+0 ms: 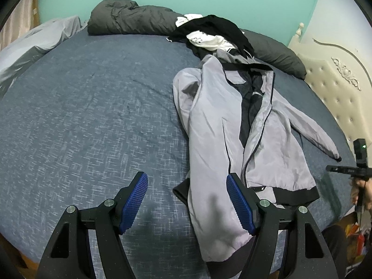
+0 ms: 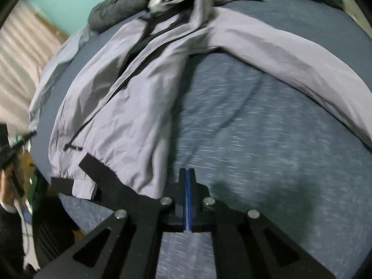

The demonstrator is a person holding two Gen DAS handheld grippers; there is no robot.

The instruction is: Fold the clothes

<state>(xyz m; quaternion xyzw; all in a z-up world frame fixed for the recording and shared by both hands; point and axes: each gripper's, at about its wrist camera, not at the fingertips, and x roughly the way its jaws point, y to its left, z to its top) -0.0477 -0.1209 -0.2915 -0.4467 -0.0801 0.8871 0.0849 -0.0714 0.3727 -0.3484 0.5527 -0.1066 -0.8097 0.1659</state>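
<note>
A light grey zip jacket with black hem and lining lies open on the blue bed sheet. One long sleeve runs toward the near edge, and my left gripper hovers open over it, blue pads wide apart and not pressing the cloth. In the right wrist view the jacket fills the left, its other sleeve stretching to the right. My right gripper is shut with nothing seen between its pads, over bare sheet just right of the black hem.
Black and white clothes are piled at the jacket's far end. A dark grey duvet and pillow lie along the teal wall. A cream tufted headboard stands right. A person's hand shows at the right edge.
</note>
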